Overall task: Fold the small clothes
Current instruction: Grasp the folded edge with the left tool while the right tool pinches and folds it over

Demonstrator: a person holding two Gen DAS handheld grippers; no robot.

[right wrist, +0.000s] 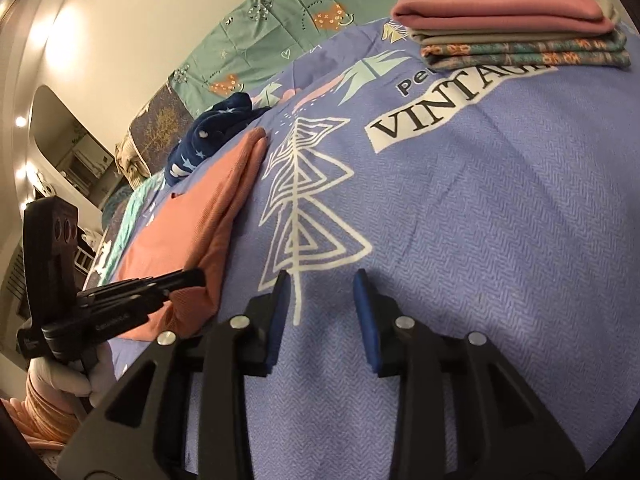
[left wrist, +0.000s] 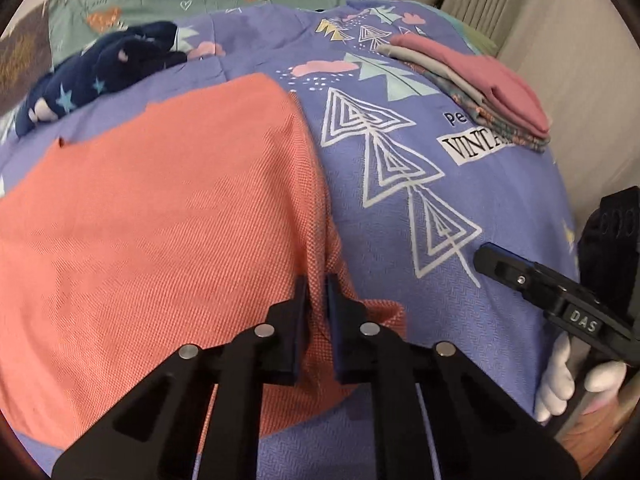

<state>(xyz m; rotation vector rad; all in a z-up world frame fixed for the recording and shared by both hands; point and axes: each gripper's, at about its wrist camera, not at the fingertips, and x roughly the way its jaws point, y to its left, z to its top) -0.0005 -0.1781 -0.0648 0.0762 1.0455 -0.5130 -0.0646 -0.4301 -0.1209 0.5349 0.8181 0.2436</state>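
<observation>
You are working on a big purple bed cover with white triangle trees [left wrist: 460, 208]. On it lies the orange woven cloth [left wrist: 160, 220], already folded over once, on the left side of the cover. Far off sits a neat pile of folded clothes with a pink one on top [right wrist: 516, 20], and a crumpled dark blue cloth with stars [left wrist: 100, 68] waits behind the orange one. Your left gripper [left wrist: 317, 292] is pinched together on the orange cloth's near right edge. Your right gripper [right wrist: 320, 280] has its tongs apart, holding nothing, just above the bare cover. I think the thin pinch could slip if you lift fast. Then the fold would flop open. Pulling with one side only could also drag the cloth crooked.
</observation>
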